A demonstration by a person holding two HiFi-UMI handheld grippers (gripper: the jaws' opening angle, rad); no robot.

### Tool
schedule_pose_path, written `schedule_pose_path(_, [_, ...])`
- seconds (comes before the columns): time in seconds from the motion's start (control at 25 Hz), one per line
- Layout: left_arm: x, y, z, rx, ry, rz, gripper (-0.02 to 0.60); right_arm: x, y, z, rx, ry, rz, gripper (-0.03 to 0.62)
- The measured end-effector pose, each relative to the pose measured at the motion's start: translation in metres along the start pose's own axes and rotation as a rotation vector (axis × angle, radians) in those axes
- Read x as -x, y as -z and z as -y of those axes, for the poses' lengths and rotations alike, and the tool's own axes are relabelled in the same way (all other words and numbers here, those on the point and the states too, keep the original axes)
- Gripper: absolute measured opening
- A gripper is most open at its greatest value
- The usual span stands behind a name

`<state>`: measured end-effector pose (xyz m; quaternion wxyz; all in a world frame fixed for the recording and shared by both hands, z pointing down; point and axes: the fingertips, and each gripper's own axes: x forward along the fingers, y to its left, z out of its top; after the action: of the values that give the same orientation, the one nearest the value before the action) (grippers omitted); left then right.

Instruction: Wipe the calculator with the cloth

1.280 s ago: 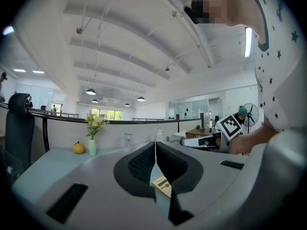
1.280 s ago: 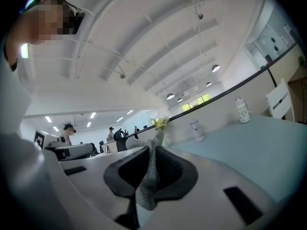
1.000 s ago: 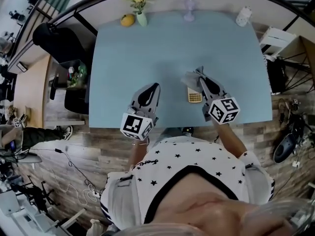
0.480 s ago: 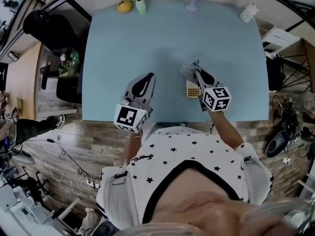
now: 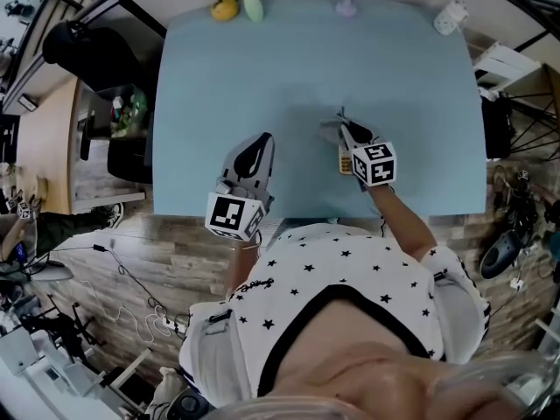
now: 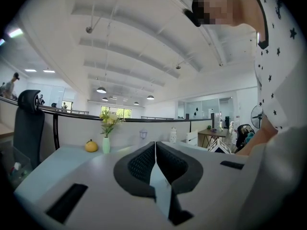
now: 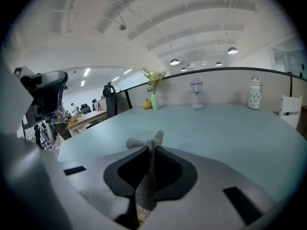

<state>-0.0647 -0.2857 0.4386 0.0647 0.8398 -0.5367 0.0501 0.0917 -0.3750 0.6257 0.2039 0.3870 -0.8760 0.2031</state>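
Observation:
The grey cloth point(image 7: 145, 178) is pinched between the jaws of my right gripper point(image 7: 152, 151), and its knotted end pokes out past the tips. In the head view the right gripper point(image 5: 342, 124) lies over the small calculator point(image 5: 345, 158) near the table's front edge. The cloth point(image 5: 331, 130) trails off its tip, and most of the calculator is hidden beneath it. A few pale calculator keys point(image 7: 139, 216) show under the jaws. My left gripper point(image 5: 264, 138) rests to the left, apart from both, shut with nothing in it point(image 6: 155, 144).
Along the far edge of the light blue table point(image 5: 227, 86) stand a yellow fruit point(image 5: 224, 9), a vase of flowers point(image 5: 252, 5), a clear stemmed glass point(image 5: 348, 5) and a white jar point(image 5: 451, 16). A black chair point(image 5: 87, 52) stands off the table's left side.
My right gripper has slid a little away from the person with the cloth, covering more of the calculator. The left gripper has hardly moved.

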Motion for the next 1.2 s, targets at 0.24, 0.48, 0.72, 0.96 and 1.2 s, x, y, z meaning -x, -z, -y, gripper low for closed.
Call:
schedule_pose_path(0.24, [0.000, 0.000, -0.003, 0.010, -0.022, 0.004, 0.031, -0.013, 0.016, -0.004, 0.013, -0.021, -0.065, 0.034])
schedule_pose_path(0.48, [0.002, -0.001, -0.003, 0.005, -0.022, -0.003, 0.031, -0.020, 0.022, 0.001, -0.006, -0.015, -0.092, 0.034])
schedule_pose_path(0.72, [-0.001, -0.003, 0.001, 0.003, -0.017, -0.005, 0.031, -0.014, 0.022, 0.016, -0.015, 0.016, -0.084, 0.034])
schedule_pose_path(0.96, [-0.010, -0.004, 0.011, 0.008, 0.012, -0.001, 0.031, -0.001, 0.025, 0.044, -0.044, 0.078, -0.076, 0.034])
schedule_pose_path(1.2, [-0.022, -0.004, 0.023, 0.031, 0.055, 0.004, 0.031, 0.021, 0.036, 0.081, -0.096, 0.167, -0.074, 0.034])
